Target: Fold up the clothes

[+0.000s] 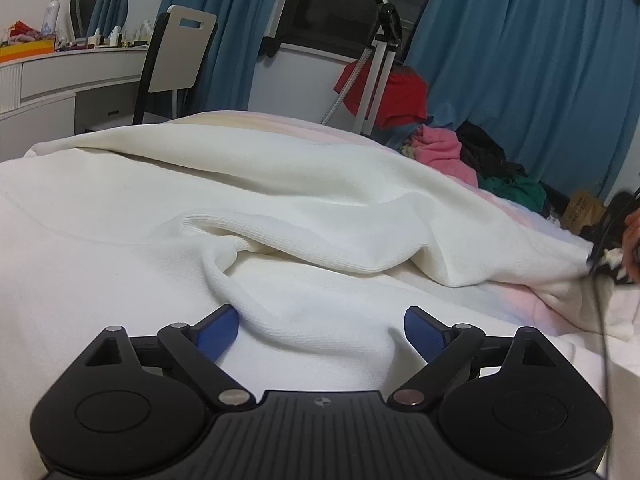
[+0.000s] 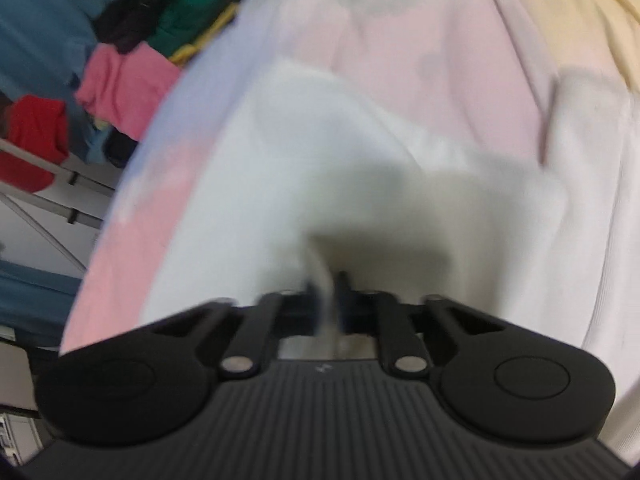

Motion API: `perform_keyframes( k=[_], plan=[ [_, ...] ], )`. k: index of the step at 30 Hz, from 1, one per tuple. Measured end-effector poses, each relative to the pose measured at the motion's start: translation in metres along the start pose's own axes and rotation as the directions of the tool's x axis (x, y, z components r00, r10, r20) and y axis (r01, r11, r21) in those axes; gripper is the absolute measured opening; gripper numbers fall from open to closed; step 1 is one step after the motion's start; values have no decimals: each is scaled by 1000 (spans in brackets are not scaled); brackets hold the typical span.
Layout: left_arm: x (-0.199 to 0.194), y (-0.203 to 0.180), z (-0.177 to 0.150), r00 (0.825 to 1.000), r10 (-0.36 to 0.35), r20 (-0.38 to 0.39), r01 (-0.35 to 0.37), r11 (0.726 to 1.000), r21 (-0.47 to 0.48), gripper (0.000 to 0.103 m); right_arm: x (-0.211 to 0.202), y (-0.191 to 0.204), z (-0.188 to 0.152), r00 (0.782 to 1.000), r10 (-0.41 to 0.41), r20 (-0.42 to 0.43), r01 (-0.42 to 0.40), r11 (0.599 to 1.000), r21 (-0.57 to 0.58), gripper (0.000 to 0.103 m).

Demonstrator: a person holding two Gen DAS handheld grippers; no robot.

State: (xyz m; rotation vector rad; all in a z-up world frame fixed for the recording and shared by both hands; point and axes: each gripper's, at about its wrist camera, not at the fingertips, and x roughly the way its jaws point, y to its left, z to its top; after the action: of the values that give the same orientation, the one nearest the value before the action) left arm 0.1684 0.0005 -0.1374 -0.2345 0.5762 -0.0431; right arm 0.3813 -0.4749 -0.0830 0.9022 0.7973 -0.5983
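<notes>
A white knit garment (image 1: 280, 200) lies spread and rumpled over the bed. My left gripper (image 1: 322, 330) is open, its blue-padded fingers (image 1: 218, 332) straddling a raised fold of the garment at its near edge. My right gripper (image 2: 330, 292) is shut on a pinched edge of the white garment (image 2: 360, 168) and holds it above the pastel bedsheet (image 2: 400, 60); this view is motion-blurred. In the left wrist view, the right gripper (image 1: 624, 236) shows at the far right edge, at the garment's corner.
A pile of clothes, pink (image 1: 444, 148), black and green (image 1: 516, 190), lies on the far right of the bed. A red garment (image 1: 396, 96) hangs on a rack. A chair (image 1: 176, 60) and desk (image 1: 60, 76) stand back left. Blue curtains (image 1: 520, 60) hang behind.
</notes>
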Motion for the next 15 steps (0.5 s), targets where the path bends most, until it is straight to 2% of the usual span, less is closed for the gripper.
perform_keyframes(
  k=[2, 3, 5, 6, 7, 8, 9, 10, 12, 15],
  plan=[
    [-2, 3, 1, 1000, -8, 3, 8, 1000, -14, 91, -30, 19, 7, 988, 108, 110, -97, 990, -98, 8],
    [-4, 5, 2, 1000, -11, 5, 11, 1000, -20, 91, -50, 27, 6, 966, 196, 167, -168, 972, -167, 8],
    [-5, 7, 3, 1000, -12, 7, 13, 999, -31, 91, -93, 35, -3, 890, 377, 255, -294, 904, -312, 7],
    [-6, 7, 3, 1000, -12, 5, 12, 999, -35, 91, -113, 34, -10, 843, 457, 283, -339, 861, -378, 7],
    [-6, 7, 4, 1000, -11, 4, 12, 999, -36, 90, -128, 27, -18, 814, 495, 304, -352, 836, -420, 7],
    [-7, 7, 4, 1000, -10, 4, 10, 999, -34, 90, -137, 16, -25, 796, 516, 317, -355, 822, -445, 7],
    [-8, 7, 4, 1000, -9, 3, 9, 999, -31, 90, -140, 2, -32, 791, 522, 319, -362, 819, -445, 8],
    [-8, 7, 4, 1000, -8, 3, 8, 1000, -28, 90, -137, -15, -37, 803, 511, 305, -366, 829, -423, 8],
    [-11, 6, 4, 1000, -11, 4, 11, 1000, -26, 90, -121, -50, -40, 848, 470, 244, -386, 864, -322, 8],
    [-15, 5, 3, 1000, -8, 6, 8, 1000, -11, 90, -93, -103, -59, 906, 415, 85, -395, 899, -189, 9]
  ],
)
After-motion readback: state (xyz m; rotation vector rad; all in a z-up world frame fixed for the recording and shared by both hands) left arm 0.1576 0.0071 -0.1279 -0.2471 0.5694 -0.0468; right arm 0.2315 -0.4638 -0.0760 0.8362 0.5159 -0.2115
